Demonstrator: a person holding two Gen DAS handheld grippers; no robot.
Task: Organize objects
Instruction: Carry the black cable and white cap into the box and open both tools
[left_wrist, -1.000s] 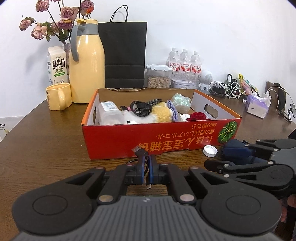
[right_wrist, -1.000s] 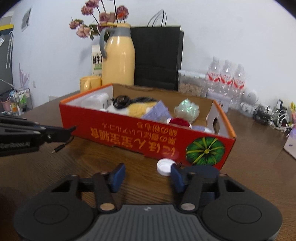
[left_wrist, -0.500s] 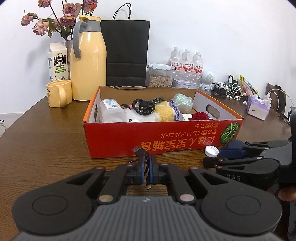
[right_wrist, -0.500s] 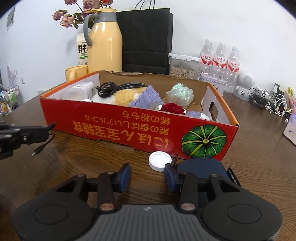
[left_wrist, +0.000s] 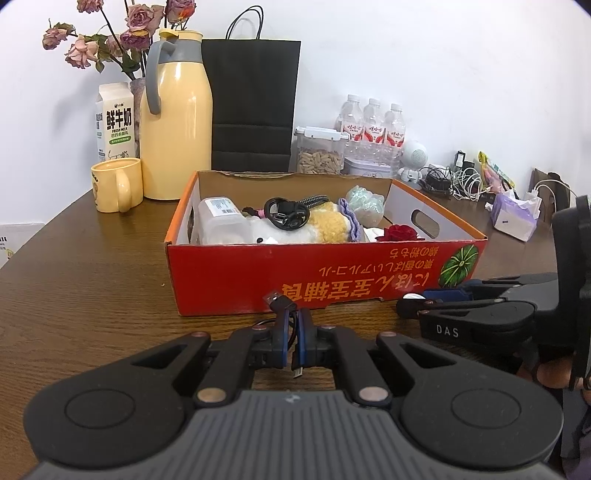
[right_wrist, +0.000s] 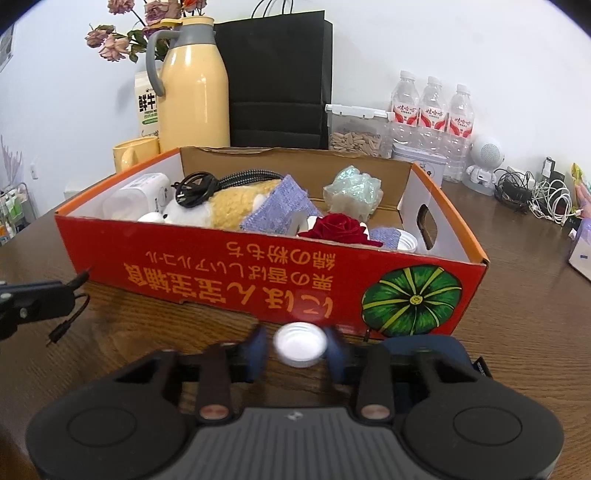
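Note:
A red cardboard box (left_wrist: 332, 273) stands on the brown table, holding a plush toy, a coiled black cable, a red rose and other items. My left gripper (left_wrist: 293, 317) is shut on a thin black USB cable (left_wrist: 275, 298), just in front of the box. The cable's plug ends hang free, also in the right wrist view (right_wrist: 66, 325). My right gripper (right_wrist: 300, 343) is low at the box's front right corner. Its jaws are closing around a white bottle cap (right_wrist: 300, 345) on the table. Small gaps still show beside the cap.
A dark blue object (right_wrist: 424, 347) lies under the right gripper's right finger. Behind the box are a yellow thermos (left_wrist: 175, 129), yellow mug (left_wrist: 118, 184), milk carton (left_wrist: 114, 122), black paper bag (left_wrist: 255, 107) and water bottles (left_wrist: 373, 125). Cables and a tissue pack (left_wrist: 515, 216) sit at the right.
The right gripper has moved forward to the white cap, and its jaws have narrowed around it. The left gripper has kept still with the cable.

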